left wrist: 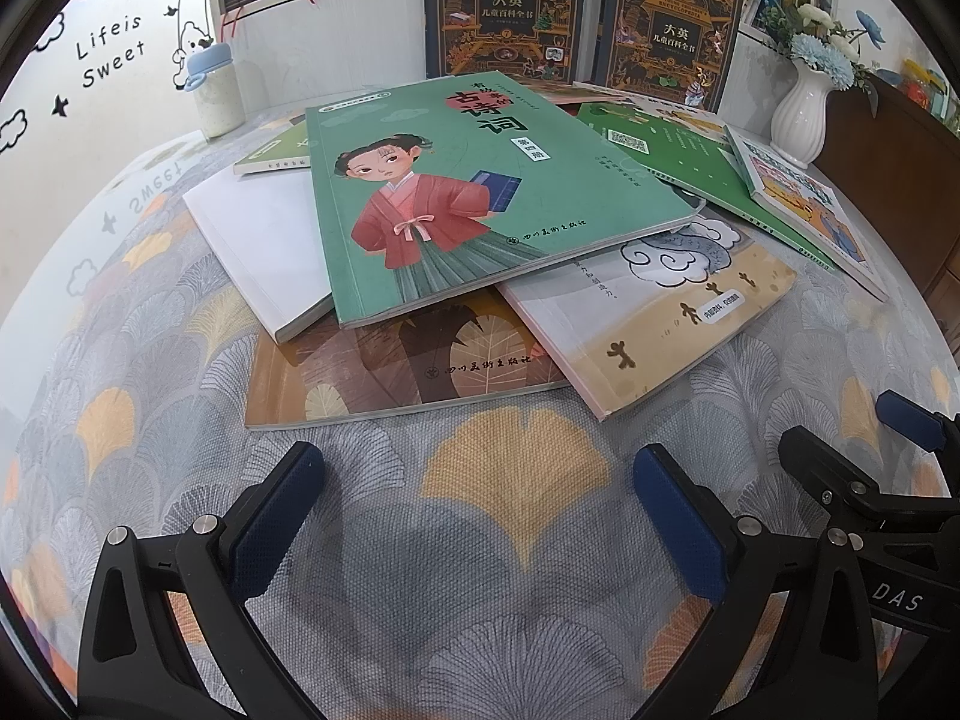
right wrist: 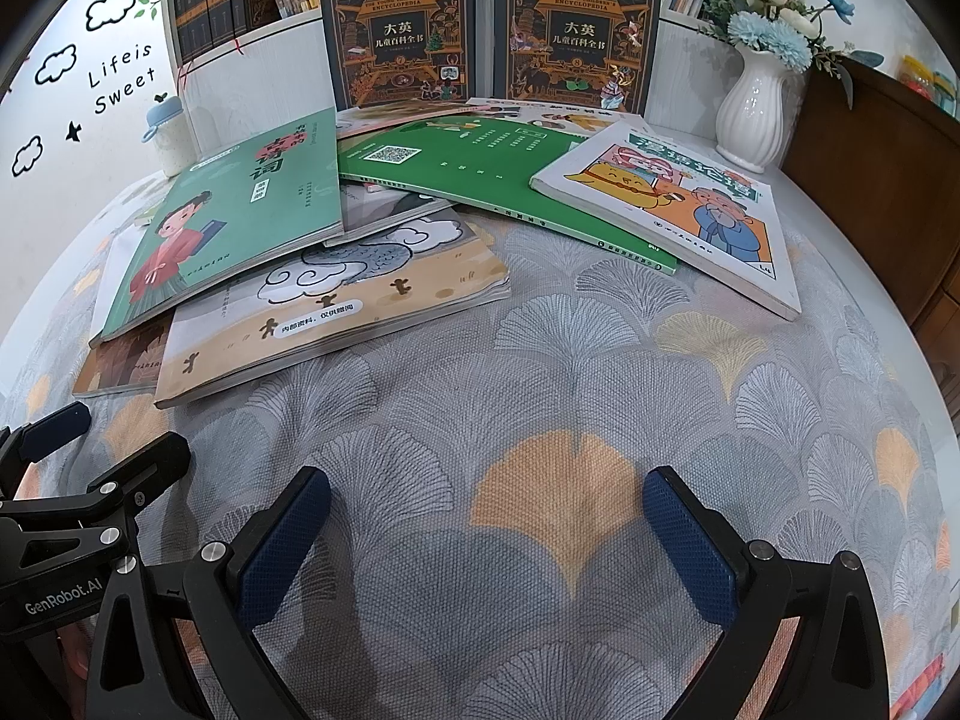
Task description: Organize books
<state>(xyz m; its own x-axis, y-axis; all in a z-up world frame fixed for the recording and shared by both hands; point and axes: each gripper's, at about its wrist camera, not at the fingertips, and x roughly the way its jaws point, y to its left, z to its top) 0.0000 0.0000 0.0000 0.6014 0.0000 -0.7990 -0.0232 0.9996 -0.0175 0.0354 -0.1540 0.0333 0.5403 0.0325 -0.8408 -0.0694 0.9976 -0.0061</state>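
Observation:
A loose pile of books lies on the patterned tablecloth (left wrist: pixel 516 480). On top is a green book with a girl in red (left wrist: pixel 480 192), also in the right wrist view (right wrist: pixel 240 216). Under it lie a white book (left wrist: pixel 258 246), a brown leaf book (left wrist: pixel 396 372) and a beige cloud book (left wrist: pixel 672 324) (right wrist: pixel 336 318). A dark green book (right wrist: pixel 480 180) and a cartoon book (right wrist: pixel 678 204) lie to the right. My left gripper (left wrist: pixel 477 498) is open and empty, short of the pile. My right gripper (right wrist: pixel 486 516) is open and empty beside it.
Two dark encyclopedia volumes (right wrist: pixel 396 30) (right wrist: pixel 579 30) stand upright against the bookshelf behind the pile. A white vase with flowers (right wrist: pixel 753 114) stands at the back right. A small bottle with a blue lid (left wrist: pixel 219 93) stands at the back left. A wooden cabinet (right wrist: pixel 876 180) is on the right.

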